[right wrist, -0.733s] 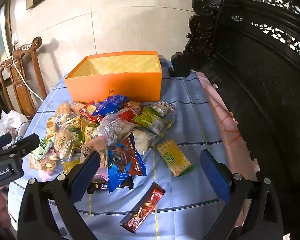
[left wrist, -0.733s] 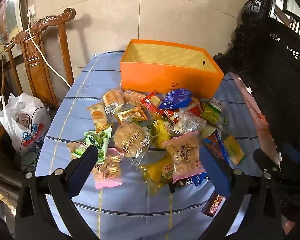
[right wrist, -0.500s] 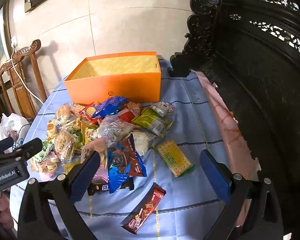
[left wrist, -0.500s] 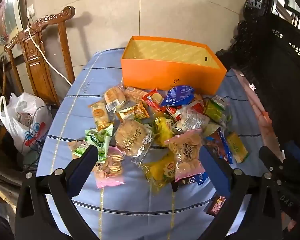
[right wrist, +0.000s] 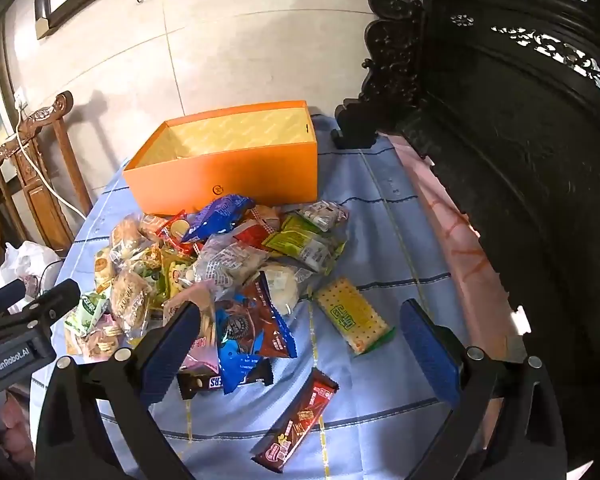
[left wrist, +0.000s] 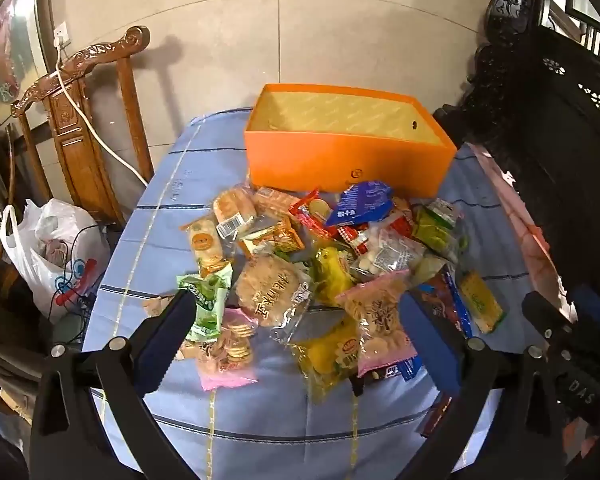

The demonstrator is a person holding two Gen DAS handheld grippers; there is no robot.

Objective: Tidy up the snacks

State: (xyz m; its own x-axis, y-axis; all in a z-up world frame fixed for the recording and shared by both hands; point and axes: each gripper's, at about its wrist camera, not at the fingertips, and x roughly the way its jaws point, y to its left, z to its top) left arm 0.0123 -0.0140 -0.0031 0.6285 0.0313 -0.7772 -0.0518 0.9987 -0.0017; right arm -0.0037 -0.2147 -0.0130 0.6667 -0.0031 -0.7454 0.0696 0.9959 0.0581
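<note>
Overhead, a blue-clothed table (left wrist: 140, 240) carries an empty orange box (left wrist: 348, 160) at its far edge; a heap of snack packets (left wrist: 320, 264) lies just before it. Both the left gripper (left wrist: 296, 332) and right gripper (right wrist: 300, 336) hover wide open, holding nothing.

Carved wooden chair (left wrist: 80, 128), at ten o'clock in the left wrist view, against the tiled wall (left wrist: 300, 32); white cable (left wrist: 96, 136) draped over its back. White plastic bag (left wrist: 48, 256), nine o'clock, on the floor. Dark carved furniture (right wrist: 520, 140), two o'clock in the right wrist view. Blue striped tablecloth (right wrist: 380, 208), centre.
</note>
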